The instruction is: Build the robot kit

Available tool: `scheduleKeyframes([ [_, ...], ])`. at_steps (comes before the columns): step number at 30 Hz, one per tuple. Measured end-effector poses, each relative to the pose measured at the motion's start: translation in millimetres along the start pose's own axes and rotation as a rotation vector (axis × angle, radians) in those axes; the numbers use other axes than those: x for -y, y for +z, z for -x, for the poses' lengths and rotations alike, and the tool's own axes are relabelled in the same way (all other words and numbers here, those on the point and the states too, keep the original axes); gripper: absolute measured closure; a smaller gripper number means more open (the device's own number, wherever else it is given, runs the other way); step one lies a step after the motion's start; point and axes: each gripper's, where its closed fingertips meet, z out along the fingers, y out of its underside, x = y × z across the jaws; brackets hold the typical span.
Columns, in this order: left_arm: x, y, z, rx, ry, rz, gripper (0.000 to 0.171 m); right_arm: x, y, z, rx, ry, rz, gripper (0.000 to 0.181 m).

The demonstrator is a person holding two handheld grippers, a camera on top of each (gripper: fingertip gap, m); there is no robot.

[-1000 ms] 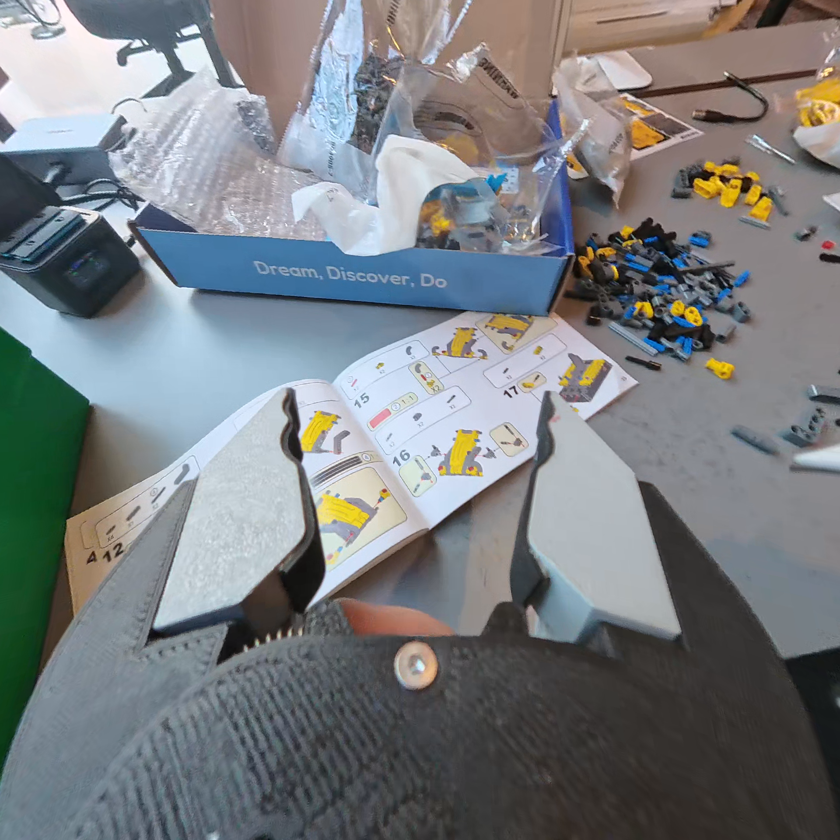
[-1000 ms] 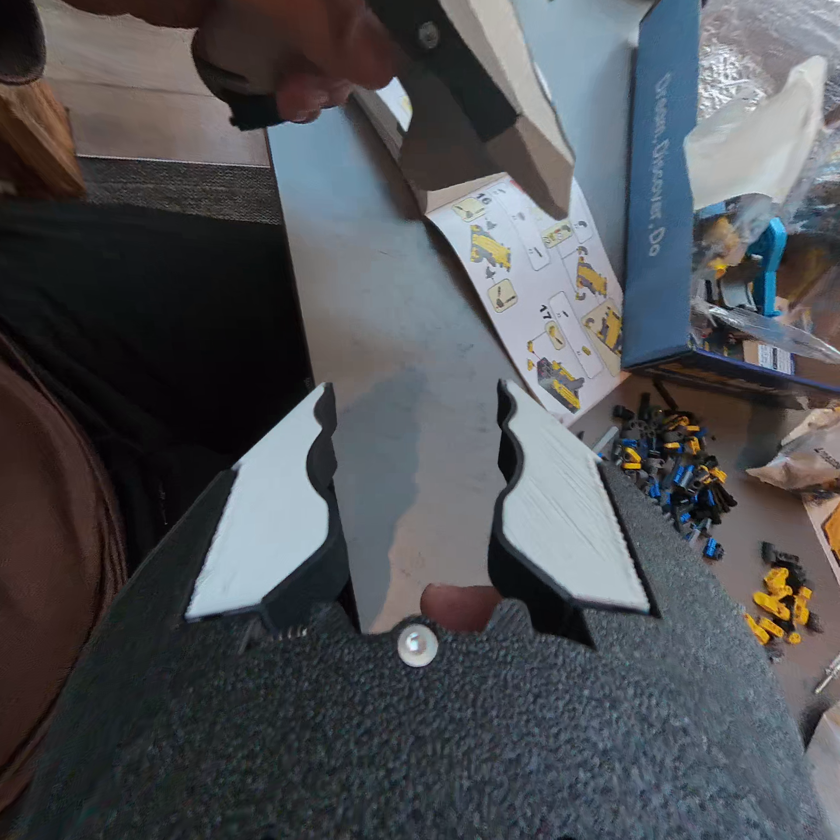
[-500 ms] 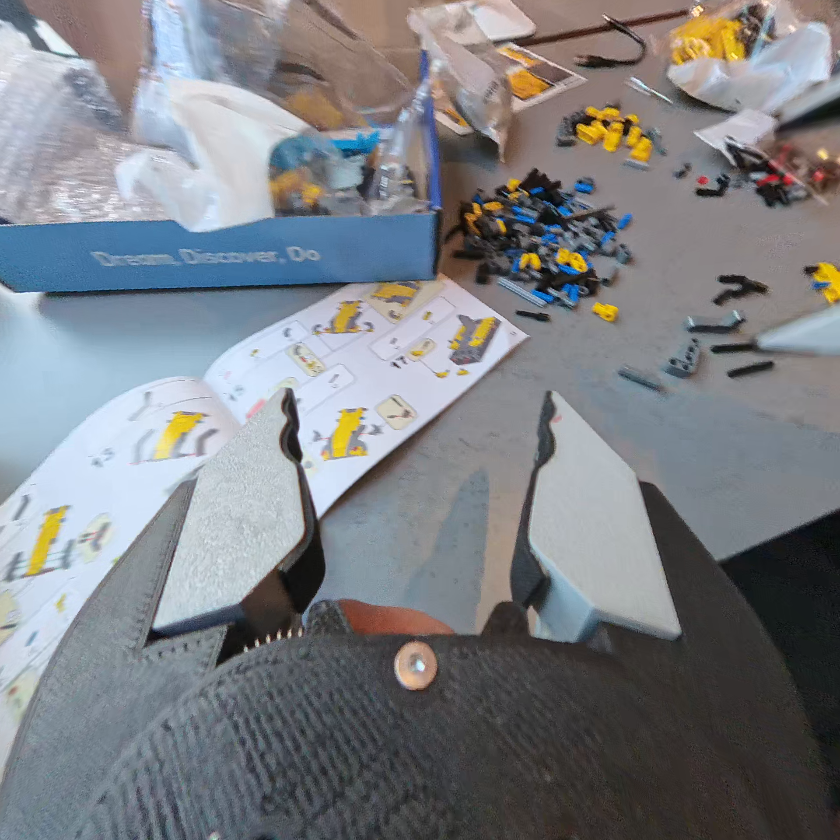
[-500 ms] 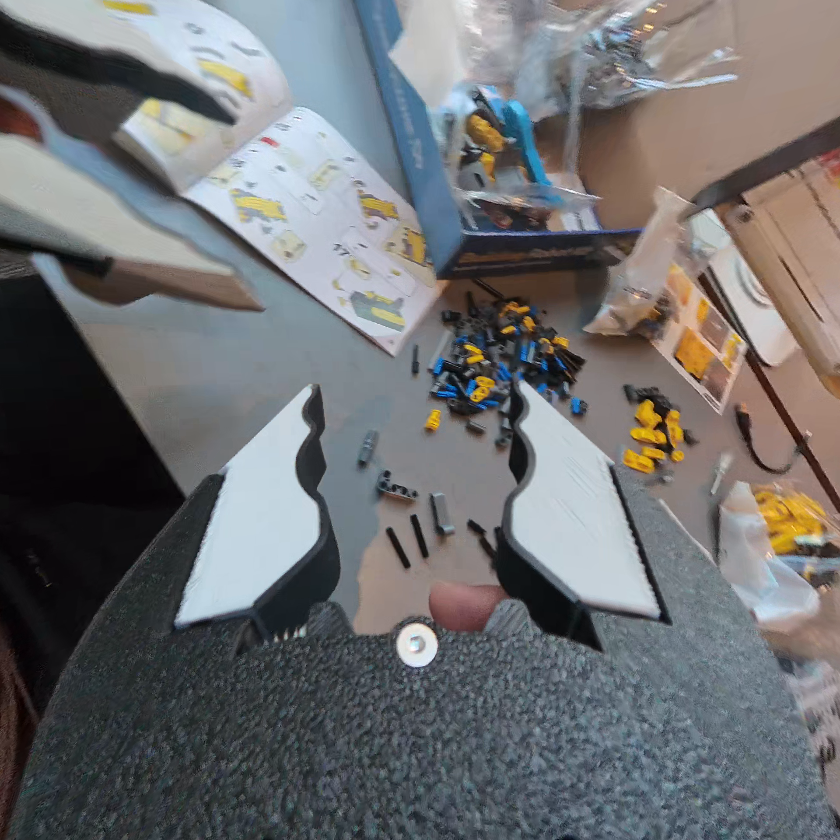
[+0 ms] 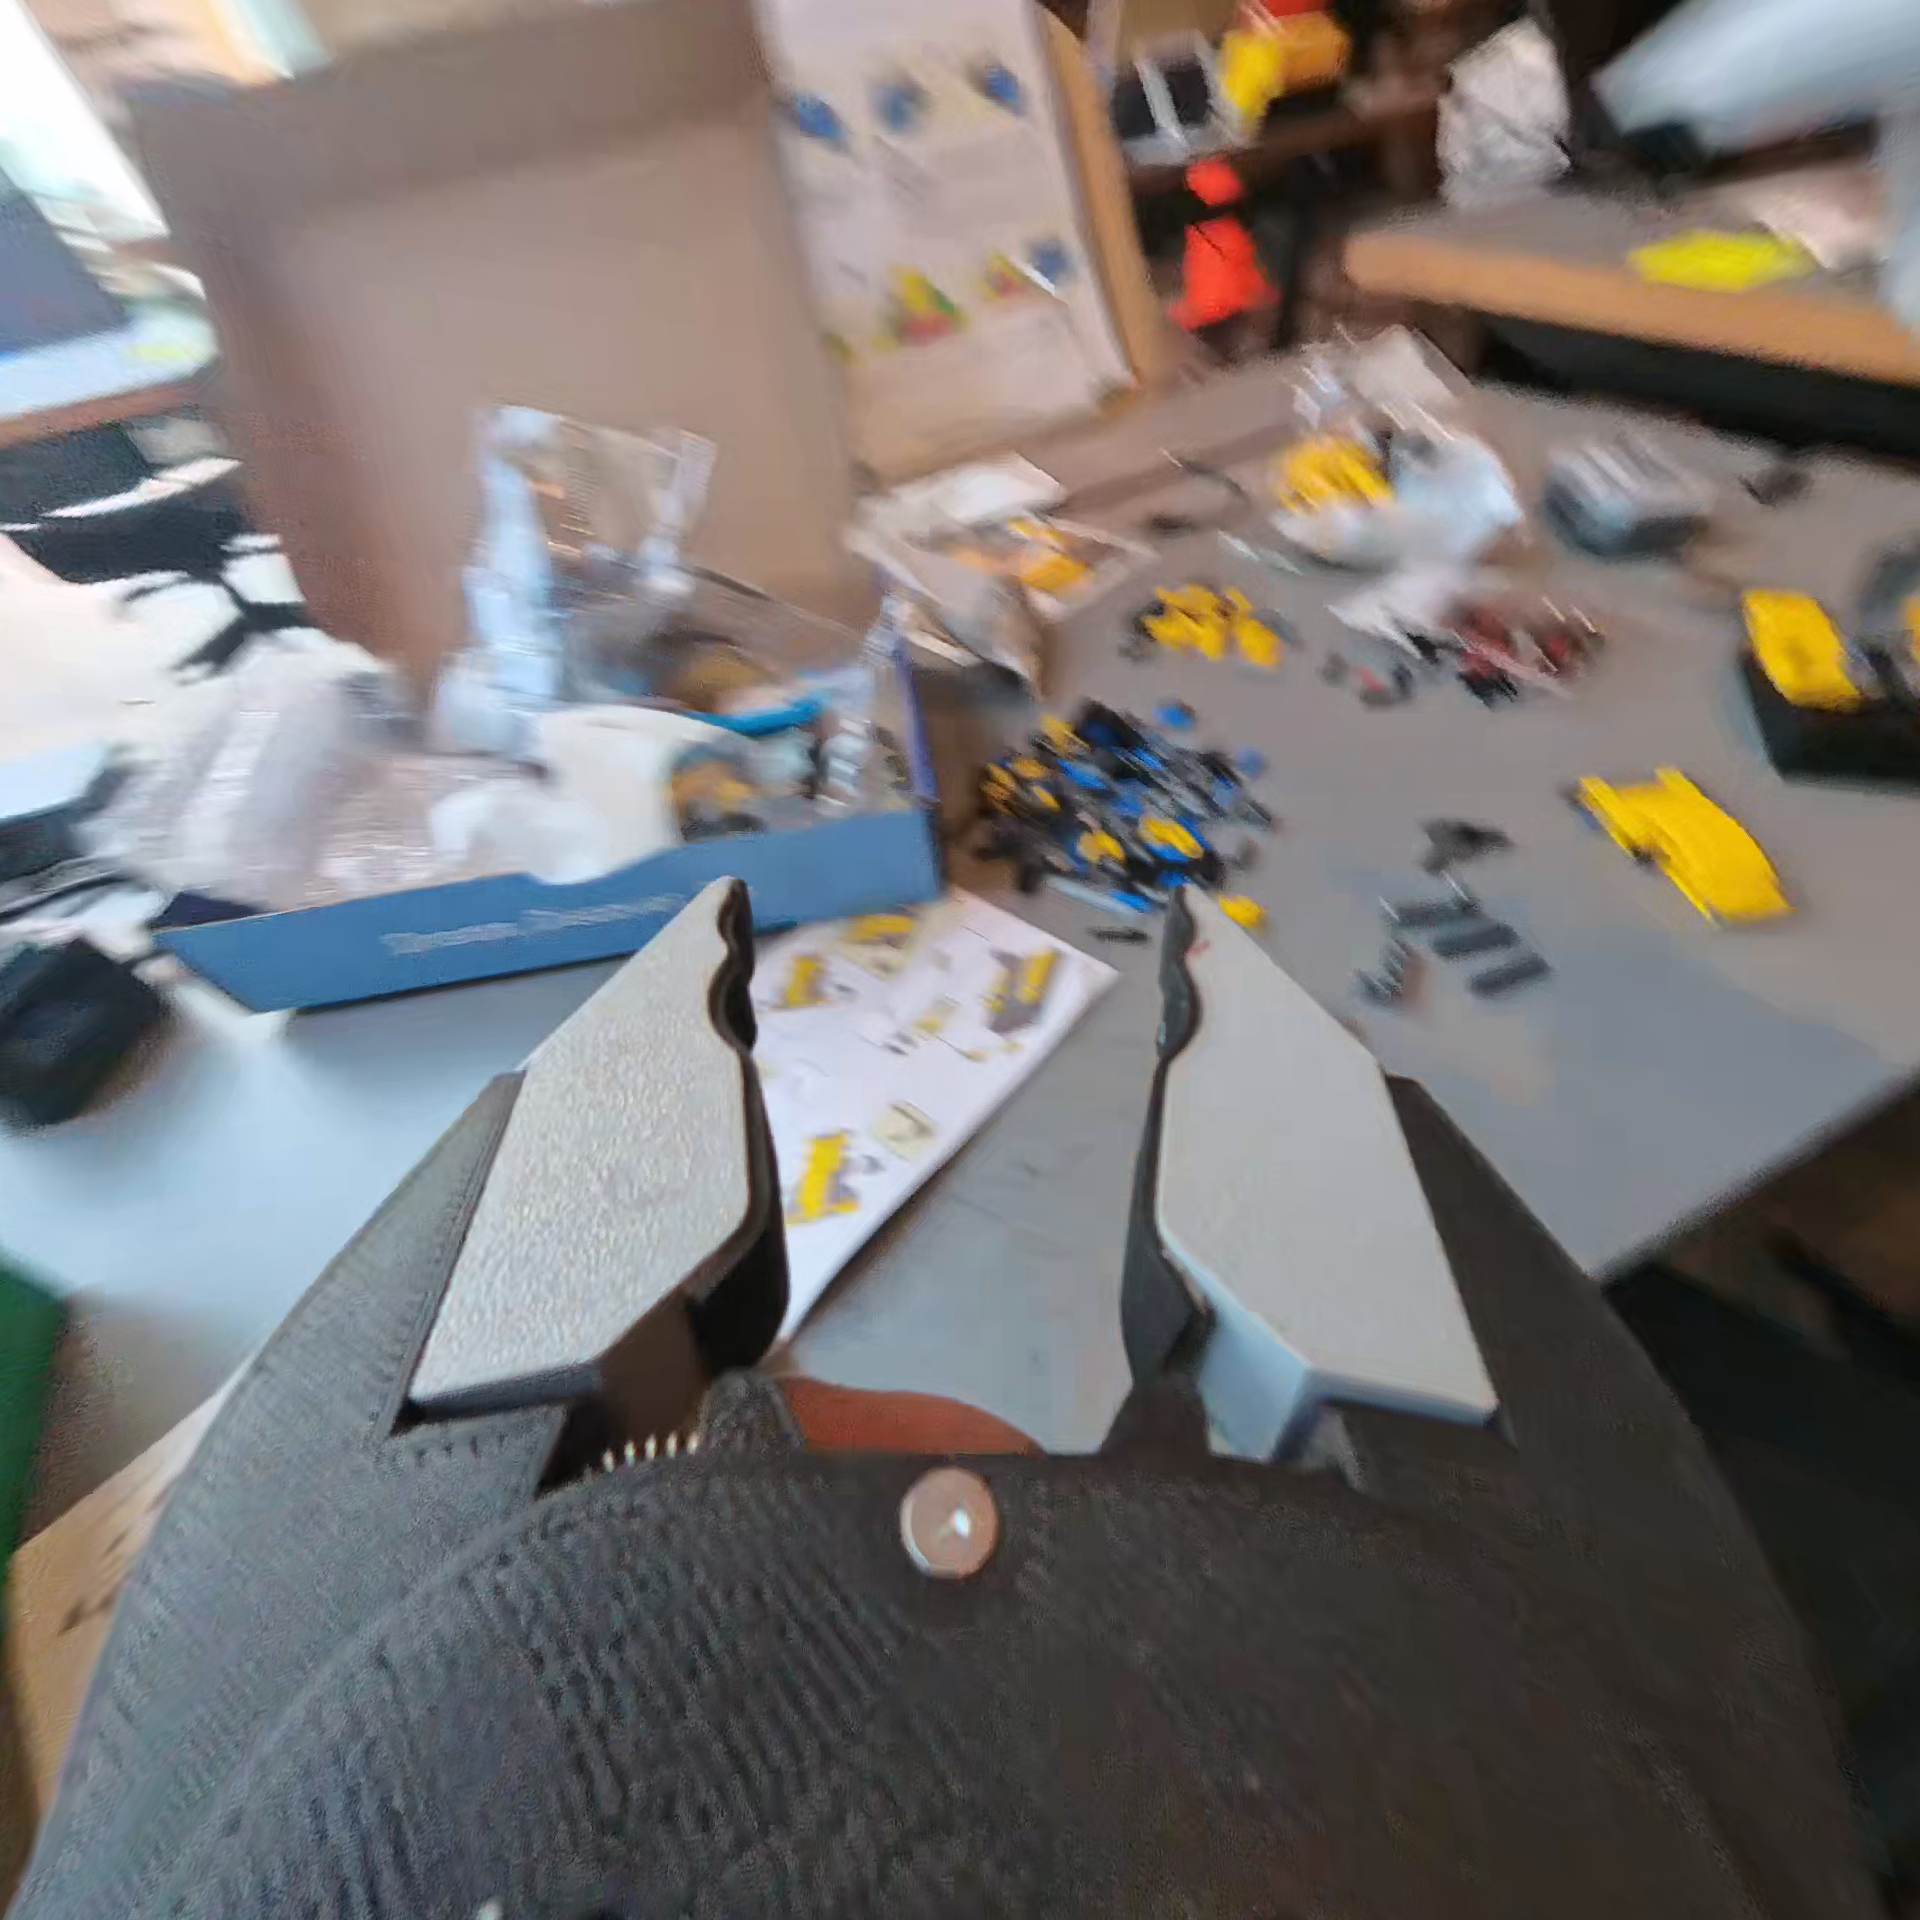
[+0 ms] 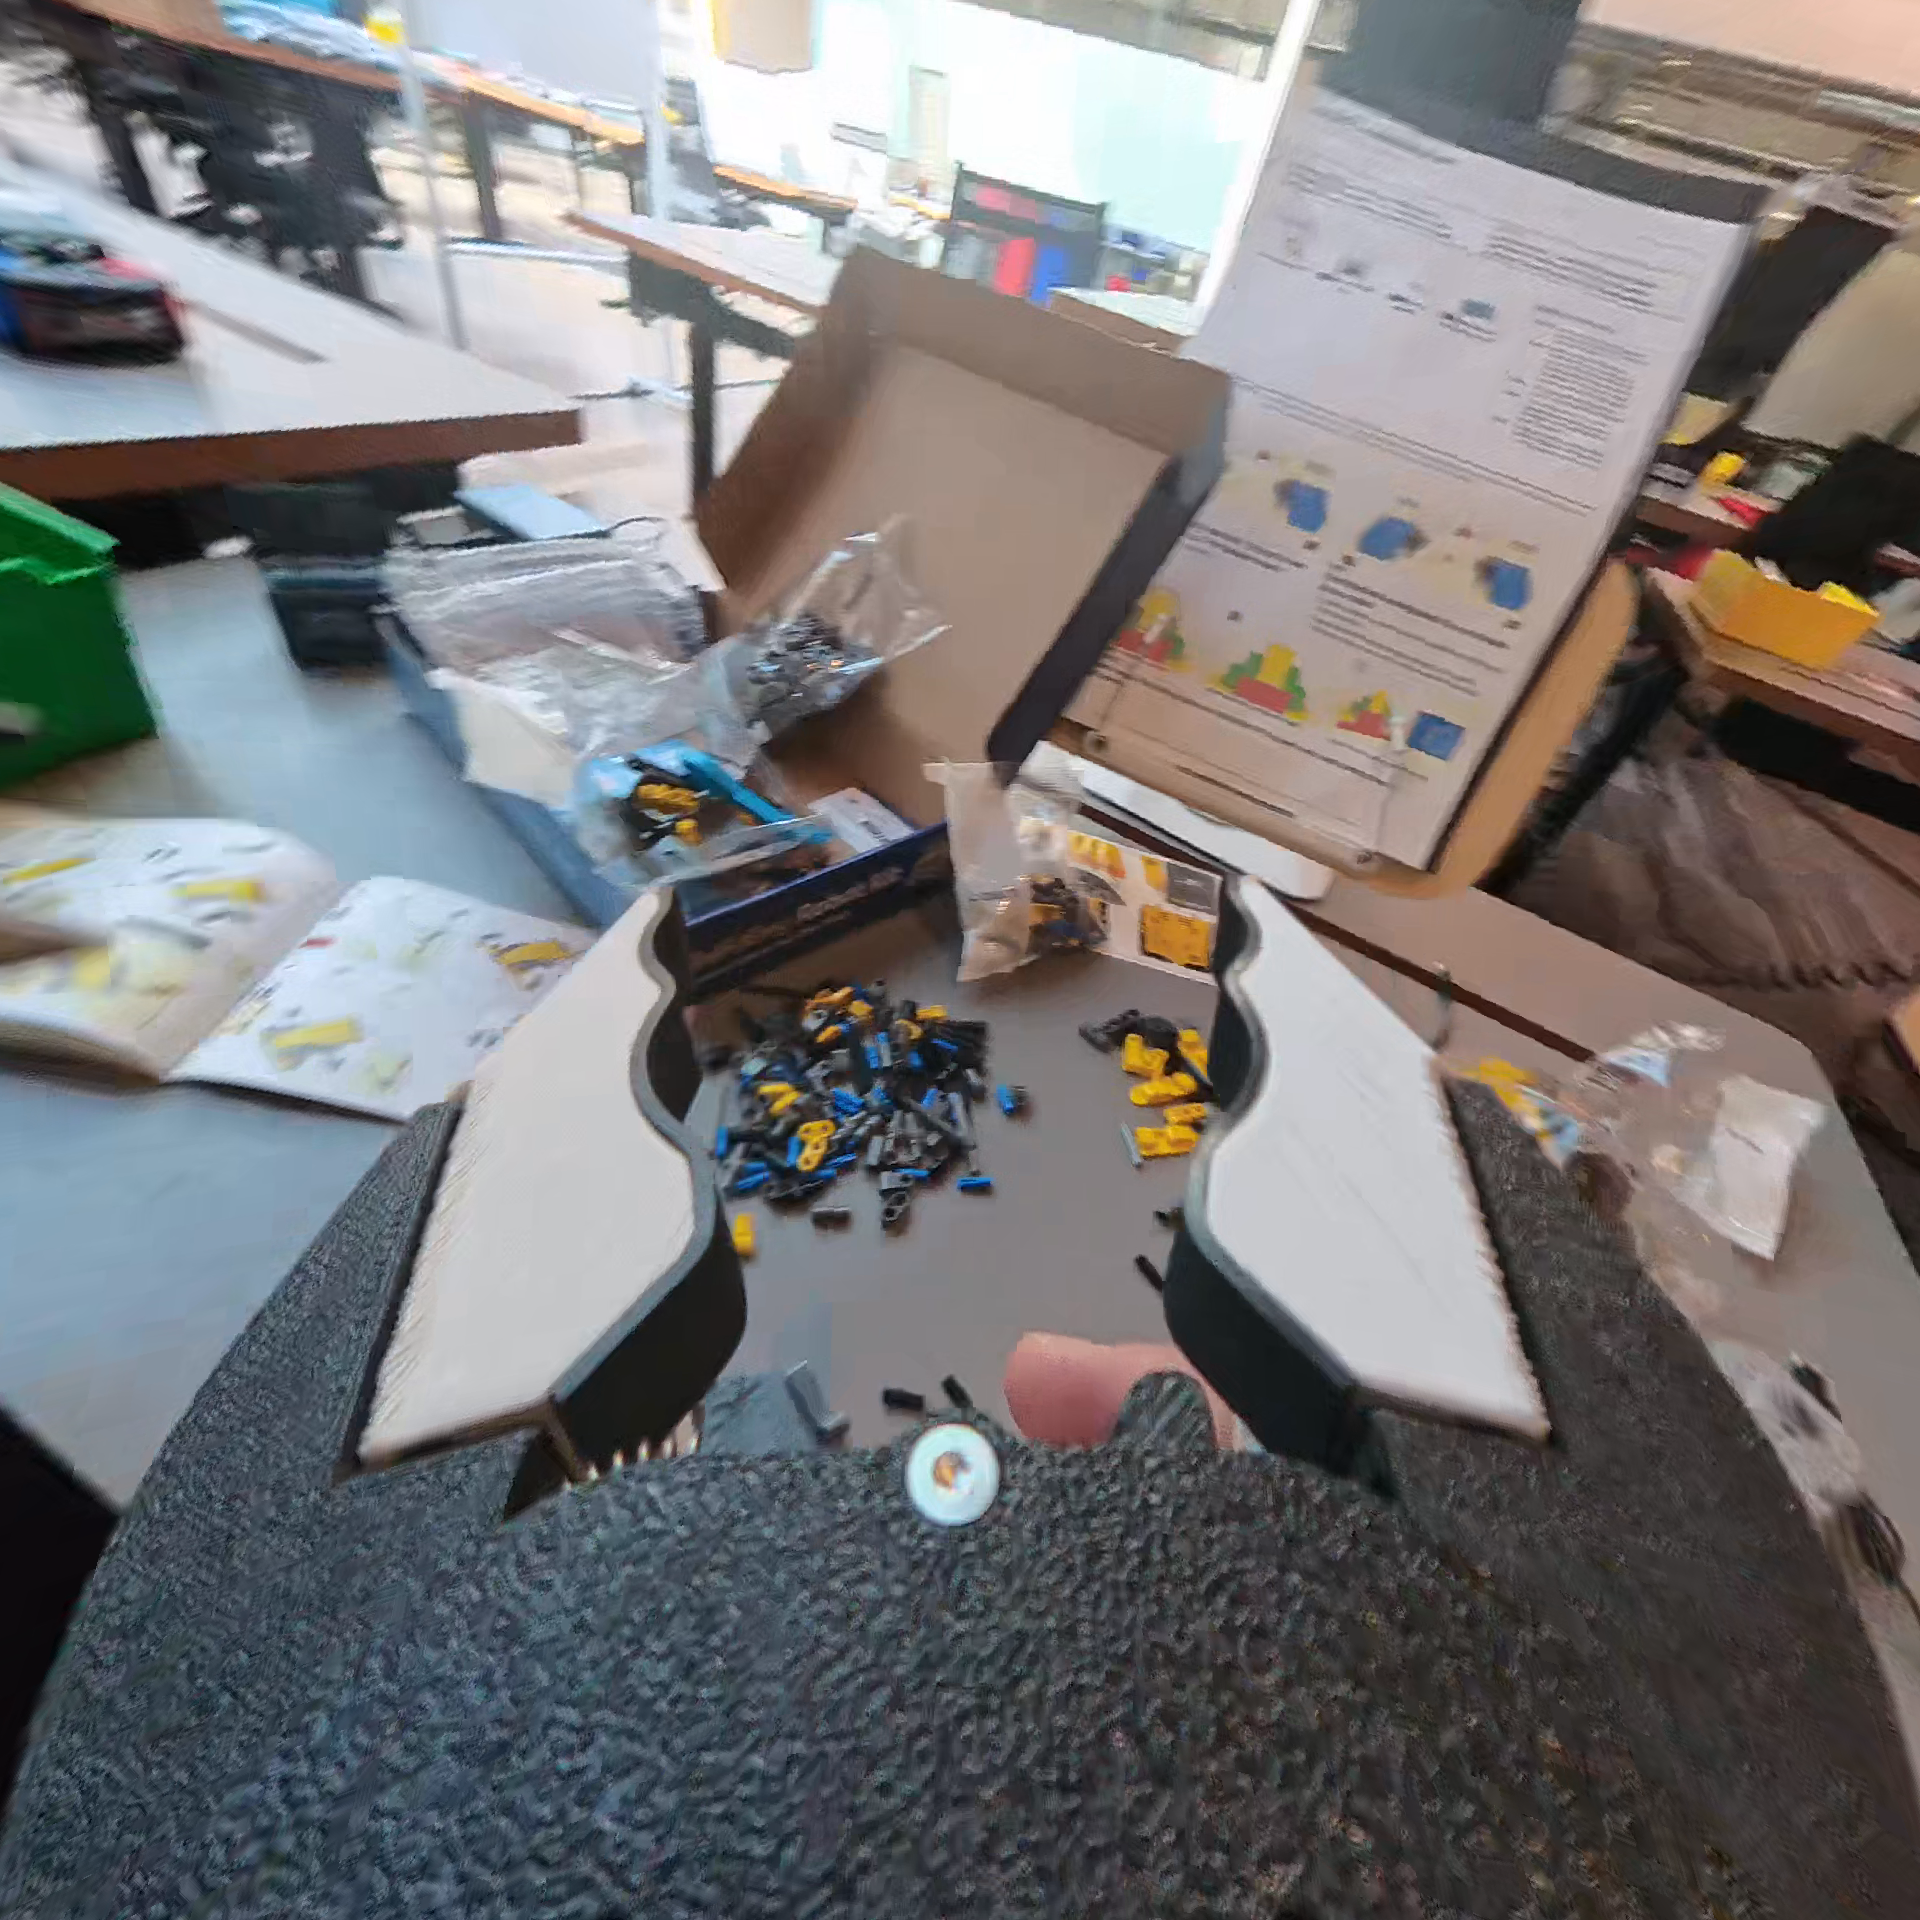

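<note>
Open workshop room, daylight coming through a large window (image 6: 1049,114) at the back. Long wood-edged desks (image 6: 260,395) on dark metal legs run down the left side; more benches (image 5: 1621,301) along the right, cluttered. Grey work table (image 5: 1714,1039) in front. Black office chair (image 5: 177,582) on a pale floor (image 5: 62,665). Left wrist view is motion-blurred.

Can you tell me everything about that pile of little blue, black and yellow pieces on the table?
The pile of little pieces is a loose heap of small plastic building parts, mostly black and grey with blue pins and some yellow bits. It lies flat on the grey table, just in front of the blue box, with a few pieces strayed off its near edge. Nothing holds it: the right claw hangs open above it, not touching. In the left view the pile is blurred.
</note>
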Motion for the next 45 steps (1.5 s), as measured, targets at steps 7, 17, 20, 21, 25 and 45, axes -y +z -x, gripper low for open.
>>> scheduleKeyframes([
  [7, 25, -32, 87, 0.157, -0.2, -0.13, 0.101, -67, -21, 146, 0.576, -0.45, 0.273, 0.12],
  [17, -82, -13, -48, -0.411, 0.202, 0.386, 0.115, -55, 4, 21, 0.136, -0.225, 0.292, 0.137],
  [20, -91, -11, -65, -0.469, 0.25, 0.395, 0.126, -20, -12, 2, 0.105, -0.14, 0.135, 0.156],
  [21, -94, -10, -67, -0.481, 0.256, 0.4, 0.13, -10, -18, -3, 0.103, -0.113, 0.083, 0.158],
  [25, -108, 1, -62, -0.474, 0.224, 0.432, 0.133, 27, -41, -14, 0.096, -0.044, -0.097, 0.165],
  [45, -142, -31, -128, -0.594, 0.212, 0.324, 0.134, -99, -30, 72, 0.437, -0.127, 0.121, 0.169],
])
